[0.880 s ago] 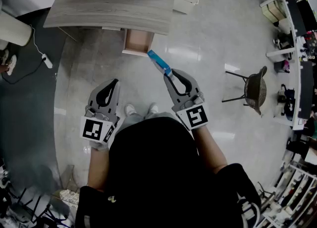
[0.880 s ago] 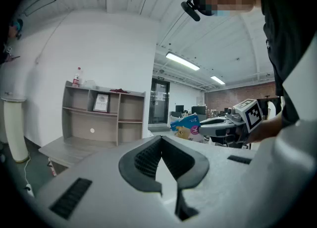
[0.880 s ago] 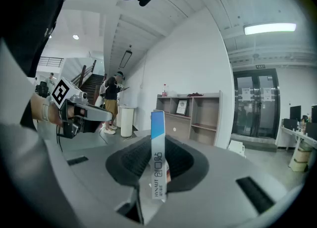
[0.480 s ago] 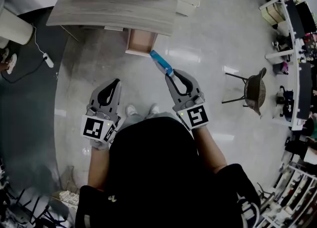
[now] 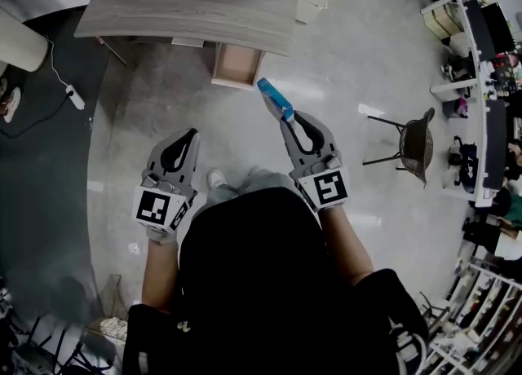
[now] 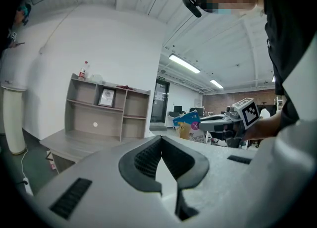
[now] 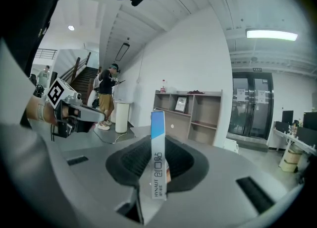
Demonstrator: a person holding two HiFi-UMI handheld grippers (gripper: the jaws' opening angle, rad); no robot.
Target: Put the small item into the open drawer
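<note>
Main risk: the plaster box (image 5: 275, 100) is pinched by one end only. The R gripper (image 5: 287, 121) has its jaws part closed on the lower end, and most of the carton sticks out past the tips, narrow edge up in the right gripper view (image 7: 157, 123). W/ that lever arm a quick swing or a knock could pivot it btwn the pads or slide it out.

Second risk: the open drawer (image 5: 238, 63) is well ahead of the R jaws, a bit to their left and far below, low under the desk (image 5: 188, 6). Letting go too early drops the box on the floor short of it. The drawer is only part pulled out, so coming in too high or too far fwd could catch the box tip on the desk edge, and too low on the drawer front.

L gripper (image 5: 186, 138) hangs level w/ the R one, well to its left. Its jaws are closed tip to tip, nothing btwn them (image 6: 161, 142), so no backup if the box slips.

Containers: the drawer's visible part shows bare wood, nothing in it. Its rear is hidden under the desk. Box is closed, contents not visible.
</note>
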